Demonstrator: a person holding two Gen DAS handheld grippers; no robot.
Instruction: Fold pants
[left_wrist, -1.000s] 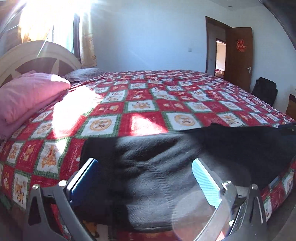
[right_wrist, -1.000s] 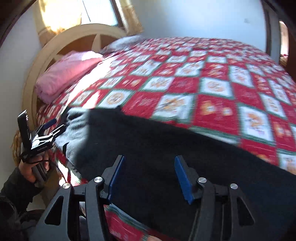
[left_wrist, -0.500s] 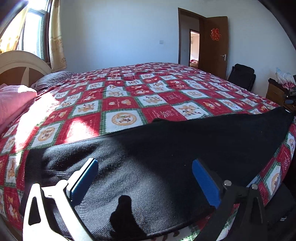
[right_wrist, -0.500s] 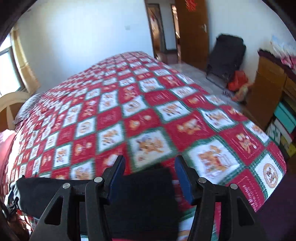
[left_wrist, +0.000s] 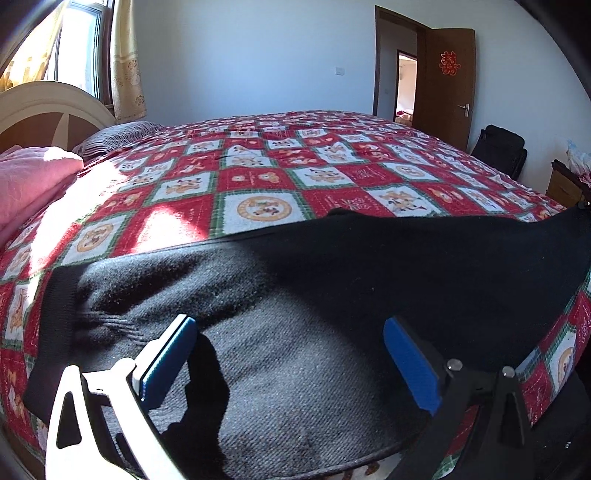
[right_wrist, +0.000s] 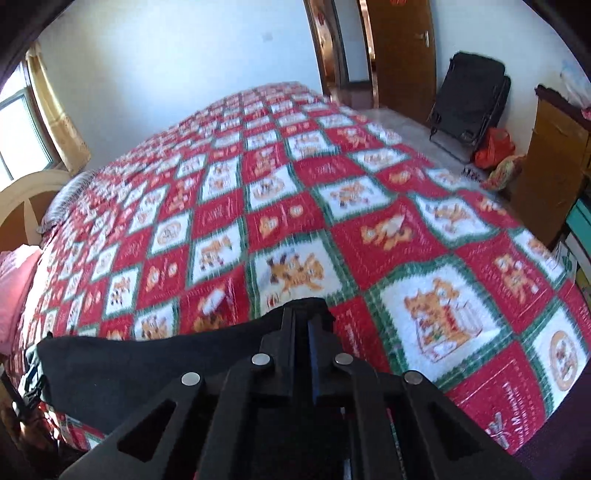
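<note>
Left wrist view: black pants (left_wrist: 332, 295) spread along bed's near edge, on red patchwork quilt (left_wrist: 258, 177). Left tool (left_wrist: 291, 354) open above waistband end, not touching. Right tool (right_wrist: 306, 325) just closed, pinching far leg end.

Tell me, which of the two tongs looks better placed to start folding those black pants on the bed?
Probably the right tongs: they are shut on the far end of the black pants, ready to carry it over. The left tongs hang open above the waist end, gripping nothing.
</note>
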